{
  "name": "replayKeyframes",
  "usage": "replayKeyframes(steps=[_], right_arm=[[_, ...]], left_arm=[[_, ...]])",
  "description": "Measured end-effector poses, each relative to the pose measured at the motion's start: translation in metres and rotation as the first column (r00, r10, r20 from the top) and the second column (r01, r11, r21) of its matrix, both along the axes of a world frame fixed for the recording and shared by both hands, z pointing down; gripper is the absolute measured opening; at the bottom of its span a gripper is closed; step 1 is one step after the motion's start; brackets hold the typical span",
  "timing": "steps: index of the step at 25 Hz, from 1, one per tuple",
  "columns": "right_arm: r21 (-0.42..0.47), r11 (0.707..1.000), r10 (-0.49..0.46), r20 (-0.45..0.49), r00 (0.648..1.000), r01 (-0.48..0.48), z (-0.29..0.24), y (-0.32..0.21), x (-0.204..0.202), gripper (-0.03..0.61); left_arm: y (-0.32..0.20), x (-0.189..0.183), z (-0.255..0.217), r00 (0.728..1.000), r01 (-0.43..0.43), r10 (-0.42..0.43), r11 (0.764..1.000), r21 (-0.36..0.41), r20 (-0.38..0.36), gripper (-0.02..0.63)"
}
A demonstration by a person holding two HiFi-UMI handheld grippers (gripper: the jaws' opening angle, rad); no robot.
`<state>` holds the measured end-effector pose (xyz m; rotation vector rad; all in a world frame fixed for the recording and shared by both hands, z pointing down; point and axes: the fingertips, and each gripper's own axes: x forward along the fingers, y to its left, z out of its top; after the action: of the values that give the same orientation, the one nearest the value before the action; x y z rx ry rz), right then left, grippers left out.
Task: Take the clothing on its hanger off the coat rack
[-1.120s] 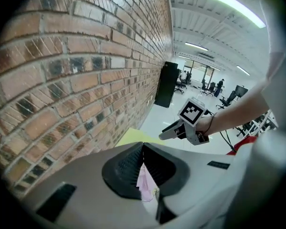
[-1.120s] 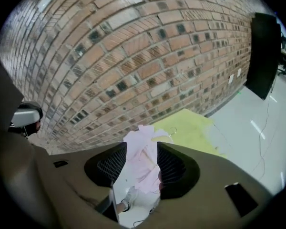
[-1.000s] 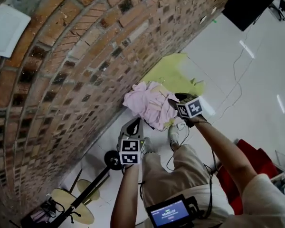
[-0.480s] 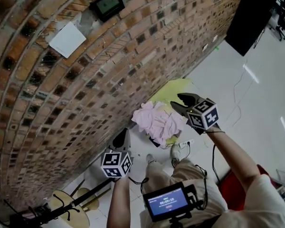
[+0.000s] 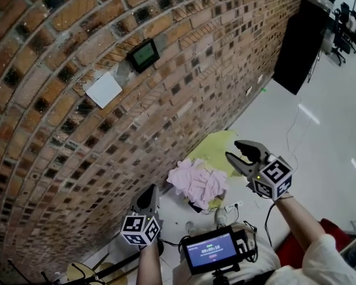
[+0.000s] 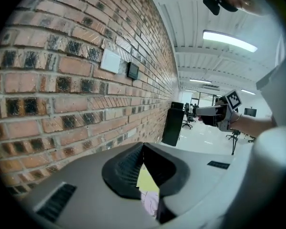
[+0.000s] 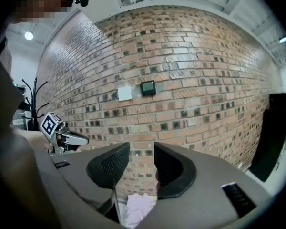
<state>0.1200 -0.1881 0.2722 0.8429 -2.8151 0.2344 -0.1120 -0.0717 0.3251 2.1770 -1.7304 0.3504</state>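
**Pink clothing on the floor, both tools empty**

The pink clothing (image 5: 197, 181) lay in a crumpled heap on the floor (image 5: 320, 141). It was close to the brick wall (image 5: 77, 147), and part of it rested on a yellow sheet (image 5: 216, 150). It did not hang on the coat rack (image 7: 35, 99), which showed as a thin black stand off to one side. I could not make out the hanger in the heap.

Both tools were up in the air, well above the clothing. The left tool (image 5: 151, 192) was closed. Its tips met and nothing was between them. The right tool (image 5: 233, 149) had its jaws apart. They had just been closing a little, but there was only air between them.

The clothing looked soft, light and floppy. It would likely bend and sag wherever a tool took it. A thin bit of cloth could slide out of the jaws. If the hanger was inside, its hook or neck would be the best place to hold, because that part is stiff and would carry the cloth with it. If not, a thick bunched fold near the top of the heap would be the safest spot to pinch.
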Motion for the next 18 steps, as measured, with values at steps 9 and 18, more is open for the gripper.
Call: replayKeyframes(steps=[9, 18], right_arm=[[0.098, 0.983, 0.158, -0.031, 0.987, -0.154, -0.033, 0.039, 0.062, 0.166], [0.147, 0.955, 0.256, 0.026, 0.966, -0.257, -0.023, 0.069, 0.086, 0.161]], left_arm=[[-0.016, 0.022, -0.044, 0.993, -0.114, 0.114, 0.991, 0.064, -0.005, 0.011], [-0.031, 0.032, -0.044, 0.98, -0.196, 0.196, 0.976, 0.098, 0.012, 0.011]])
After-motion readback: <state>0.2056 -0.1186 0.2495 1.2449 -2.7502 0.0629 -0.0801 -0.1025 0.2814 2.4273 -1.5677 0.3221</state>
